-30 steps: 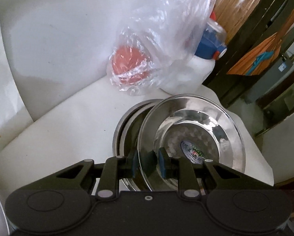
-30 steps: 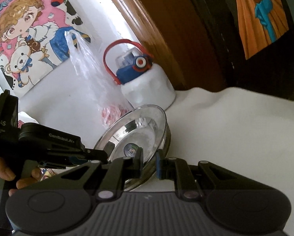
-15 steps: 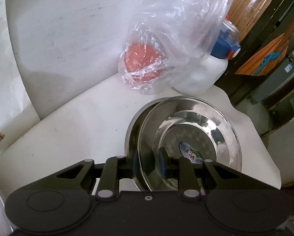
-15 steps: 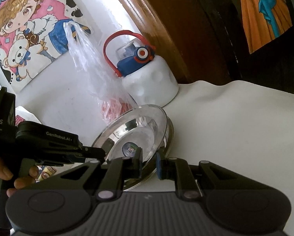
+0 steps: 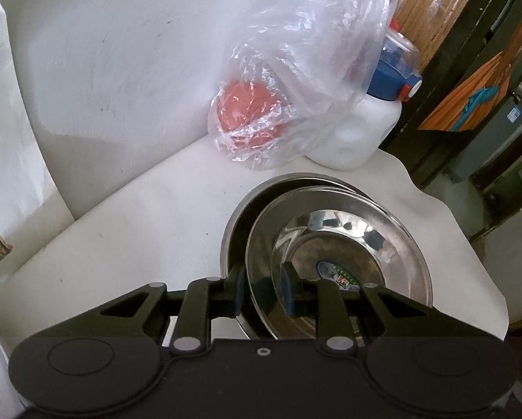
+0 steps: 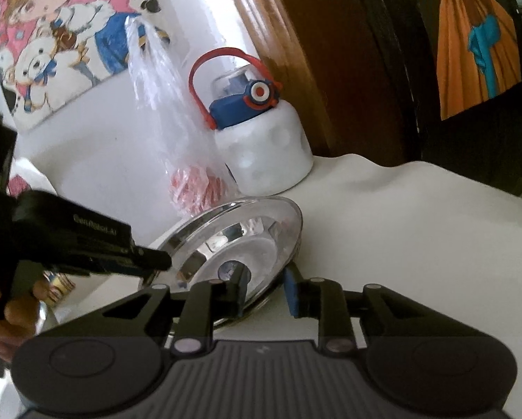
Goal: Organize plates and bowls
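Gripping the near rim, left tongs [image 5: 261, 291] pinch the top steel plate [image 5: 348, 251], tilted on the stack w/ the lower plate [image 5: 236, 230] on the table [image 5: 121, 230]. Right tongs [image 6: 266, 291] are opening — rim between, pads apart. Steel's stiff, light, slick — hold at the rim. Only the right view shows the person's hand [image 6: 13, 314].

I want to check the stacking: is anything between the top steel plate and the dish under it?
Nothing visible does. The plate sits tilted in the lower dish, its rim gripped by the left hand-held gripper. The right hand-held gripper is opening around the rim. The bag and bottle stand behind, apart.
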Available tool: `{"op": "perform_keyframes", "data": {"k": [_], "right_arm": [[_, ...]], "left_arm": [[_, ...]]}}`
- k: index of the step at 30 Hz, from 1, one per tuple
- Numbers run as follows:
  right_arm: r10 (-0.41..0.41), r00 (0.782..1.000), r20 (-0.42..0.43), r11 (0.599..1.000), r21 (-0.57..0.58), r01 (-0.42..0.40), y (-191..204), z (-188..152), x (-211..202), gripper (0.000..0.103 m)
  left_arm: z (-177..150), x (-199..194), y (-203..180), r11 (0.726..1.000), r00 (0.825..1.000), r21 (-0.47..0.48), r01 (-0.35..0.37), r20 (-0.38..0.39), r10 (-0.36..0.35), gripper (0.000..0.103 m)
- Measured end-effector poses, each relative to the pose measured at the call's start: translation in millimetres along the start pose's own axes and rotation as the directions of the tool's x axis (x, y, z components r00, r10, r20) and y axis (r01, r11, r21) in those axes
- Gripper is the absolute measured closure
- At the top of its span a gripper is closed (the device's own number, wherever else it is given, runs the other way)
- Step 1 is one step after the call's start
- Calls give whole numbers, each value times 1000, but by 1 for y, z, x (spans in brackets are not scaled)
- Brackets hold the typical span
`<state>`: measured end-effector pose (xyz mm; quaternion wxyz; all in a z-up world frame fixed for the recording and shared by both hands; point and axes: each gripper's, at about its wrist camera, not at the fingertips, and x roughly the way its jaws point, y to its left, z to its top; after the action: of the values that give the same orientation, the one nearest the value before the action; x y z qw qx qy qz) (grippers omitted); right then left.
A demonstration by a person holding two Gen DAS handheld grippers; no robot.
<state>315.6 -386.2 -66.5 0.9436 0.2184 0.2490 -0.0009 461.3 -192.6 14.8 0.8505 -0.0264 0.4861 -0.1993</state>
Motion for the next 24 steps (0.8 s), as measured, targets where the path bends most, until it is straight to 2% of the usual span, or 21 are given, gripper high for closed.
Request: {"op": "perform_keyframes", "data": {"k": [4, 6, 10, 12, 14, 17, 22, 24], "right_arm": [[-39, 999, -1, 998, -52, 39, 7, -6, 7, 73], [-48, 999, 6, 997, -63, 48, 10, -8, 8, 68], [-59, 998, 18, 995, -80, 60, 12, -9, 6, 50], [-57, 998, 28, 995, -78, 59, 12, -10, 3, 43], [-52, 998, 41, 995, -77, 55, 13, -10, -2, 33], [-48, 997, 67, 996, -73, 53, 16, -9, -12, 20], [-25, 991, 128, 998, -60, 32, 23, -4, -37, 4], [-17, 986, 164, 998, -65, 28, 29, -3, -49, 0]], "left_arm": [[-3, -2, -5, 999, 999, 27, -22, 29, 21, 78], [-3, -3, -7, 999, 999, 32, -20, 29, 19, 78], [-5, -8, -8, 999, 999, 44, -29, 47, 27, 72], [-6, -10, -8, 998, 998, 46, -31, 55, 29, 67], [-7, -13, -7, 999, 998, 43, -29, 62, 27, 55], [-10, -19, -6, 999, 997, 37, -27, 76, 24, 42], [-15, -36, -5, 999, 995, 29, -14, 104, 11, 29], [-18, -47, -5, 1000, 992, 27, -11, 124, 8, 21]]}}
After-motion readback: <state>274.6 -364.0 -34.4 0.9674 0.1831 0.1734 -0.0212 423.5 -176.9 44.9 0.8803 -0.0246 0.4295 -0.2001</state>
